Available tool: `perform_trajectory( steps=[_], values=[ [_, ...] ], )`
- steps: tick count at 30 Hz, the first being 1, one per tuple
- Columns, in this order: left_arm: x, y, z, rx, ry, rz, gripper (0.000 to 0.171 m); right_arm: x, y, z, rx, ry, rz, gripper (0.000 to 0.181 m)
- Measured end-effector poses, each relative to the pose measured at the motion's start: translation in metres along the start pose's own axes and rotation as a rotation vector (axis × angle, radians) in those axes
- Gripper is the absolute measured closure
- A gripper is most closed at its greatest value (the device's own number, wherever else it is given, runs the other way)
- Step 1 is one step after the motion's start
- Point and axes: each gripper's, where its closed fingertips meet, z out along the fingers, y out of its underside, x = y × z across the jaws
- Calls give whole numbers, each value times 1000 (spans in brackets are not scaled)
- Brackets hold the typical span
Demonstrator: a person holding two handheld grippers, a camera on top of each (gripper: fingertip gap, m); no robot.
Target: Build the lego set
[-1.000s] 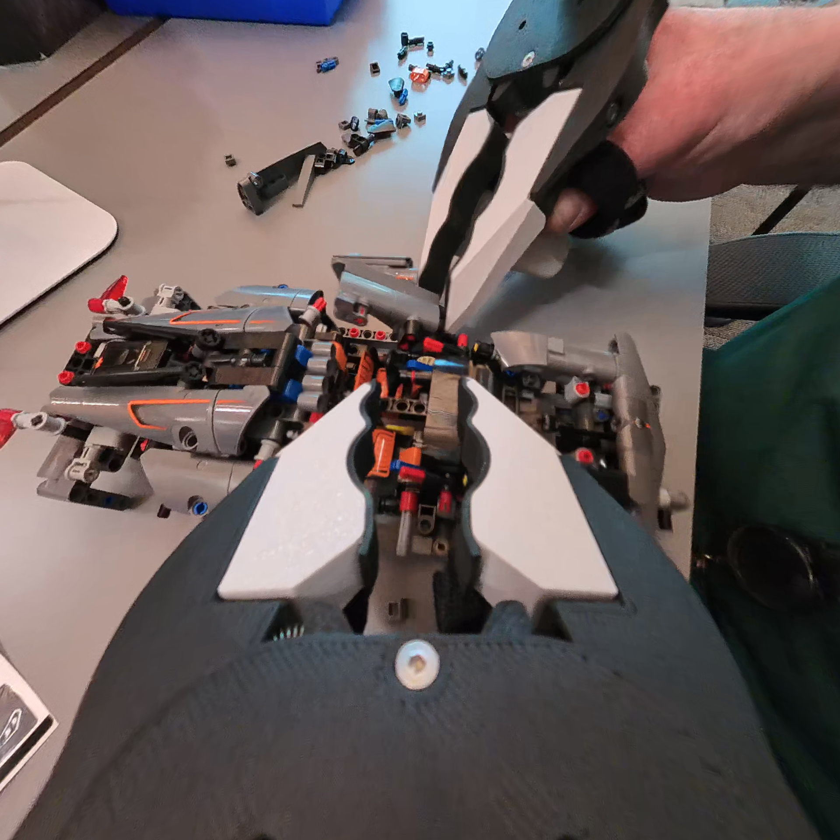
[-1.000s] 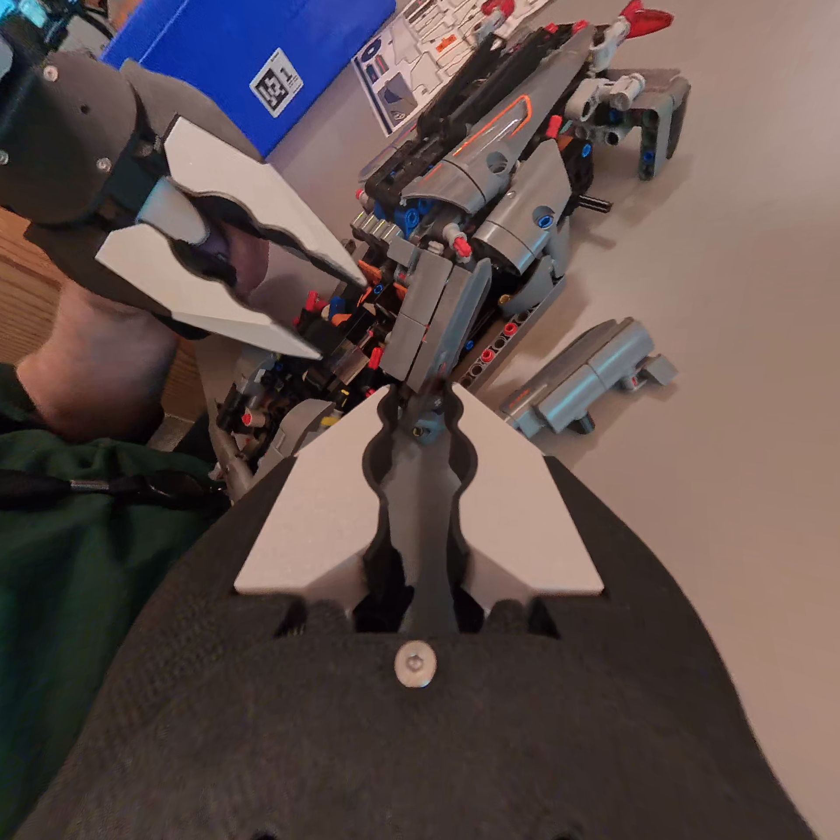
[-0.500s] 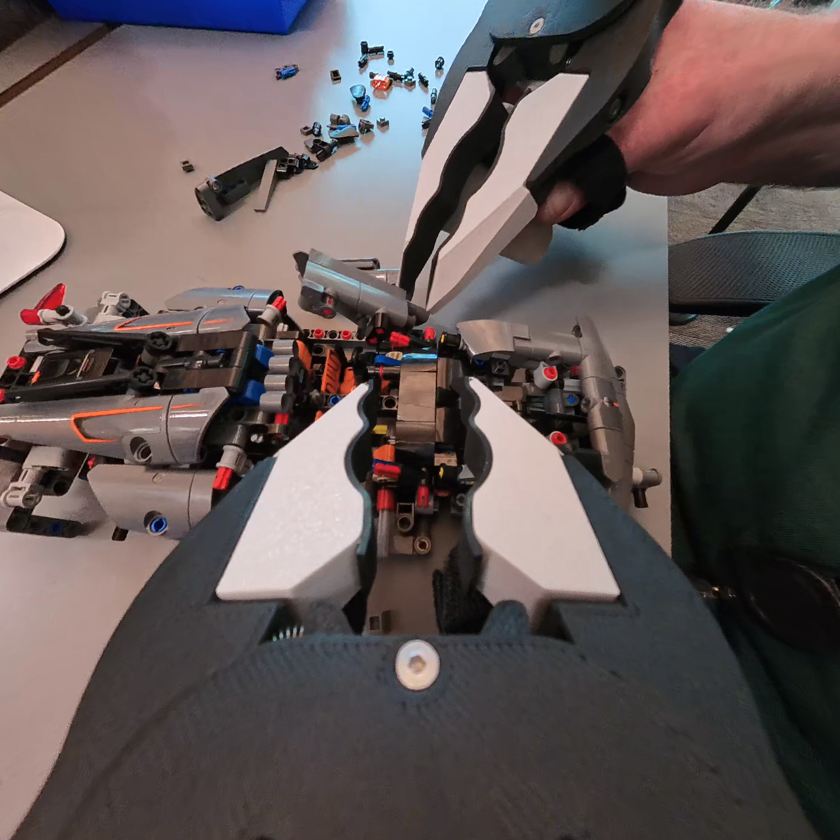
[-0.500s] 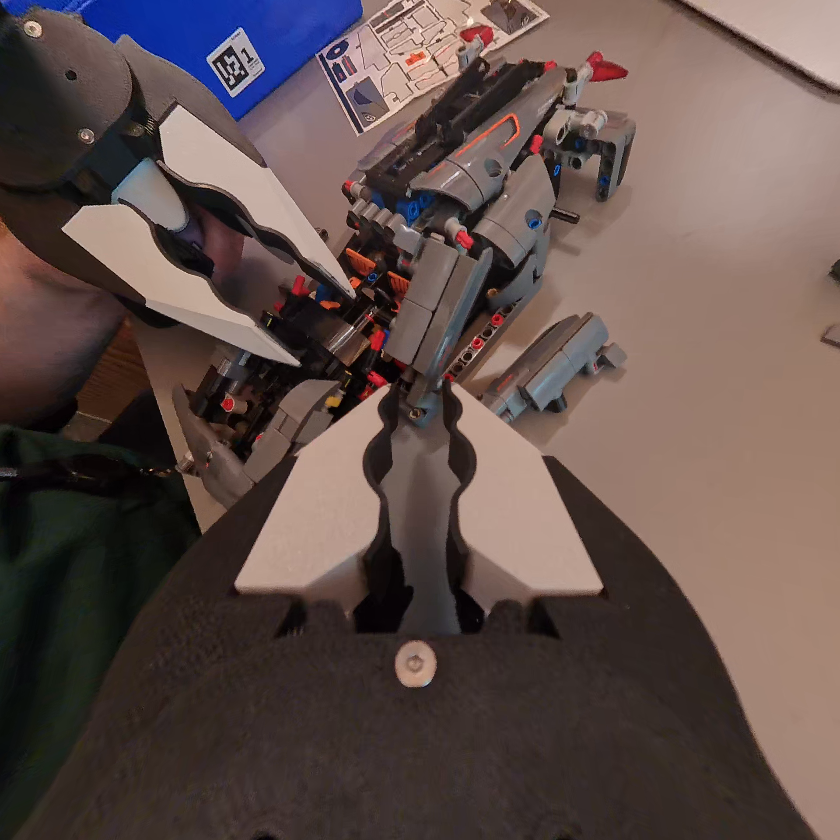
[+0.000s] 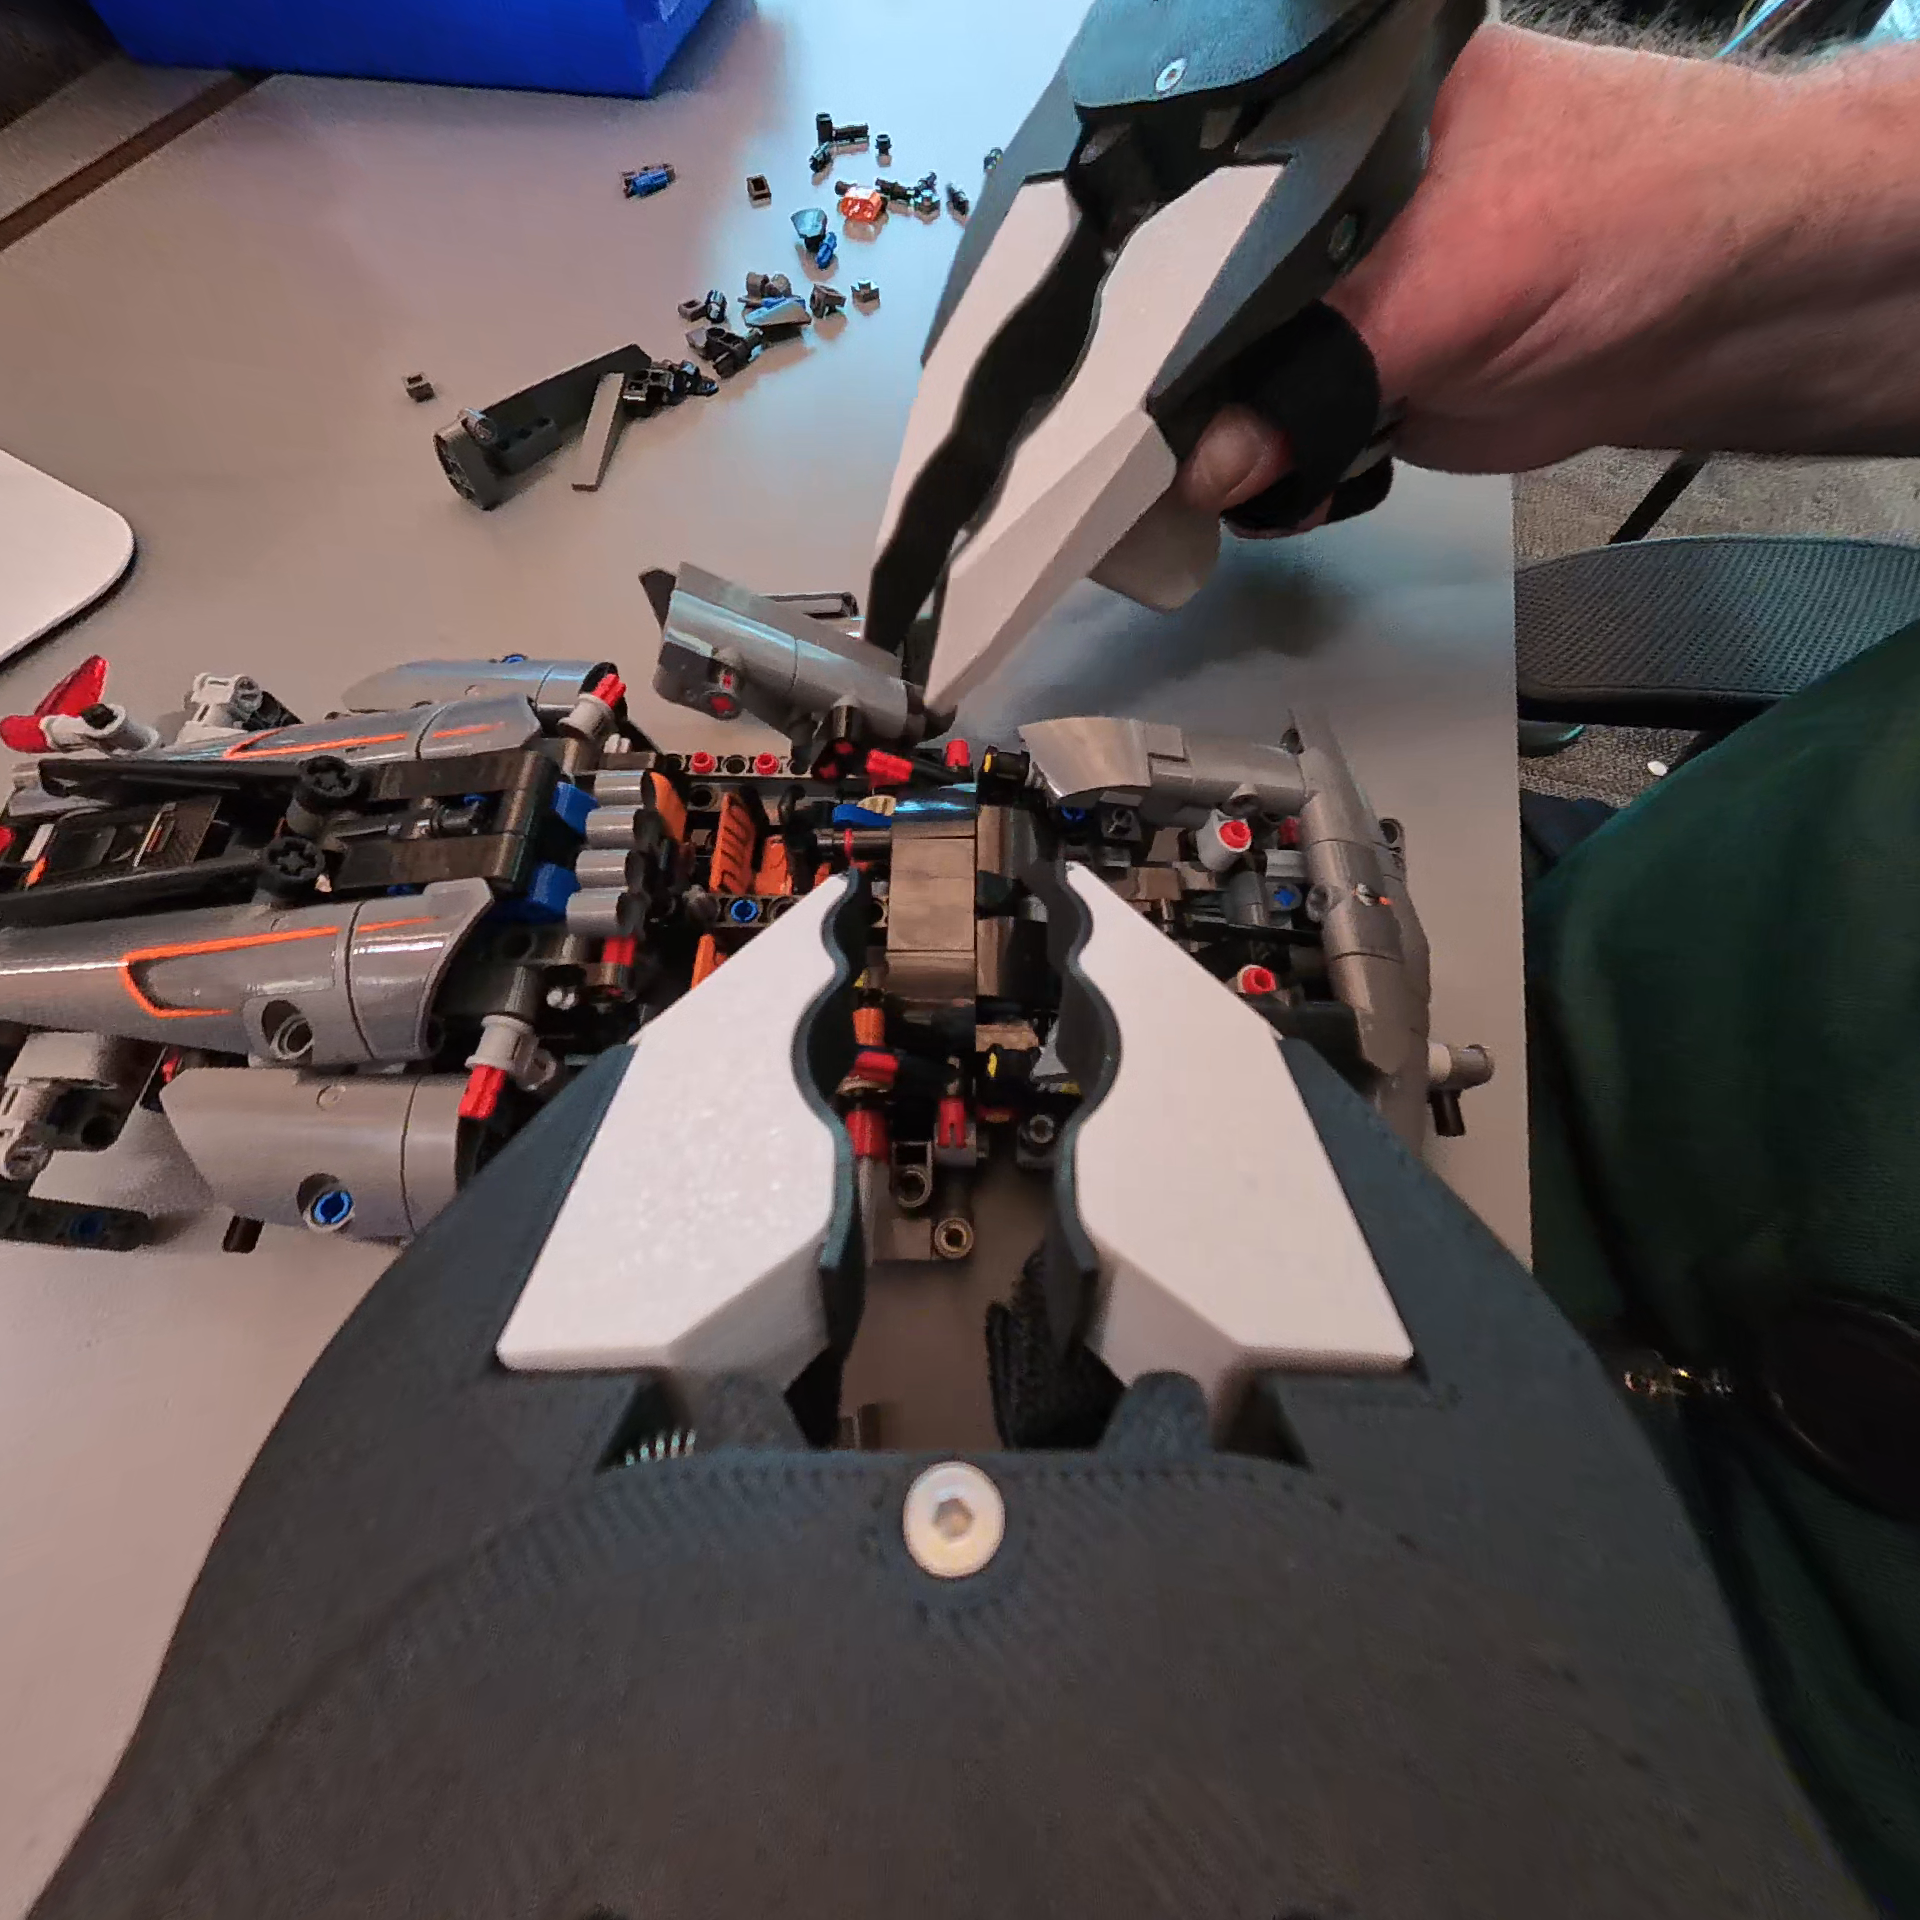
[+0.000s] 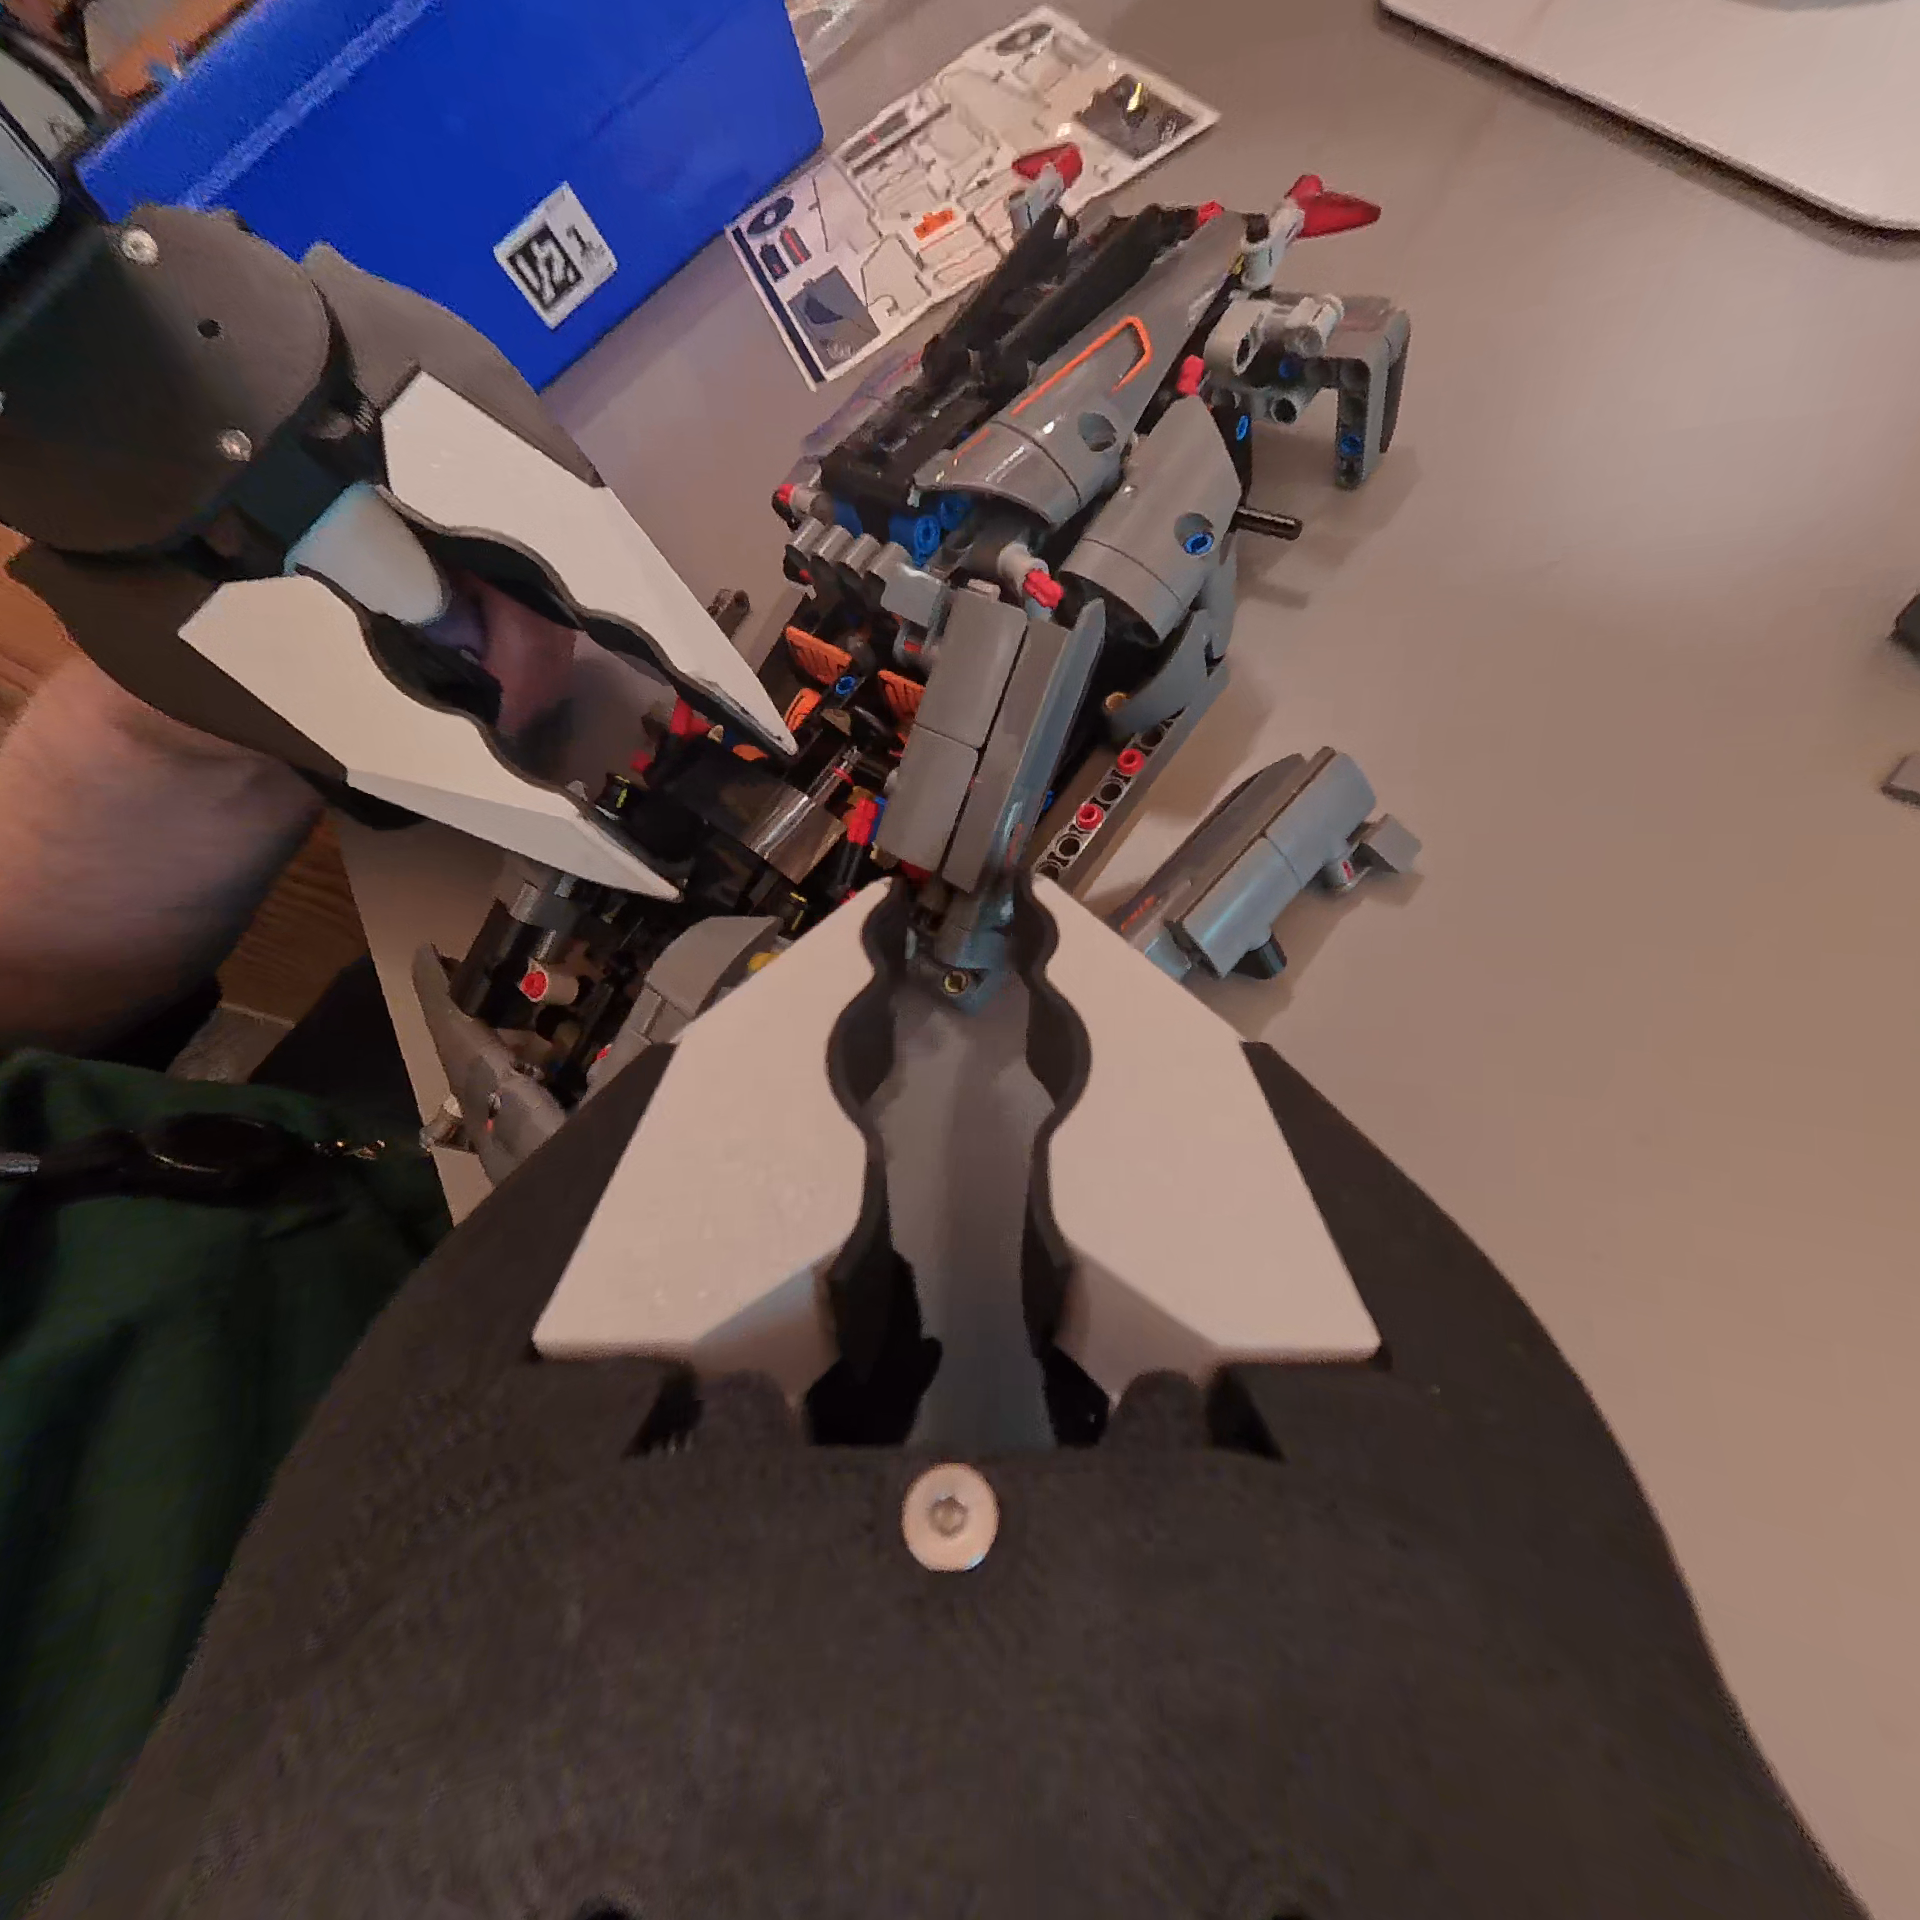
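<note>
A long grey, black and orange lego model (image 5: 343,935) lies on the grey table (image 5: 312,312); it also shows in the right wrist view (image 6: 1091,436). My left gripper (image 5: 961,883) sits over the model's middle, its fingers closed on a dark block (image 5: 930,914) there; it shows in the right wrist view too (image 6: 727,821). My right gripper (image 6: 961,899) is shut on the lower end of a grey panel piece (image 6: 977,727) and holds it against the model's far edge. In the left wrist view this gripper (image 5: 914,696) comes down from above with the panel (image 5: 769,655).
A second grey panel (image 6: 1268,883) lies loose beside the model. Small loose parts (image 5: 810,260) and a black piece (image 5: 530,416) lie farther back. A blue bin (image 6: 468,177), an instruction sheet (image 6: 935,187) and a white pad (image 5: 52,551) stand around. The table edge (image 5: 1512,831) is at the right. The tips of one gripper are about 5 cm away from the tips of the other.
My right gripper has drawn back slightly with the grey panel still at the model's edge. My left gripper keeps its hold on the model's middle.
</note>
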Motion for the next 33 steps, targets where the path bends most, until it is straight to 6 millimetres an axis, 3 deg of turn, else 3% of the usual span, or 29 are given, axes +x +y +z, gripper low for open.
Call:
perform_trajectory(
  steps=[3, 15, 21, 26, 29, 33],
  values=[
    [0, 0, 0, 11, 4, 1, 139, 2, 2, 6, -34, 21, -34, 155],
    [1, 1, 2, 3, 25, 6, 141, 7, 3, 11, -83, 206, -134, 165],
    [0, 1, 0, 5, 5, 7, 145, 8, 3, 10, -78, 207, -129, 165],
    [-8, -8, -30, 35, -62, -27, 139, 8, 2, 10, -57, 191, -116, 165],
    [-10, 8, -43, -25, -52, -70, 145, 8, 2, 10, -50, 187, -117, 165],
    [-15, 36, -34, -111, -81, -87, 153, 8, 2, 10, -41, 178, -117, 165]
  ],
)
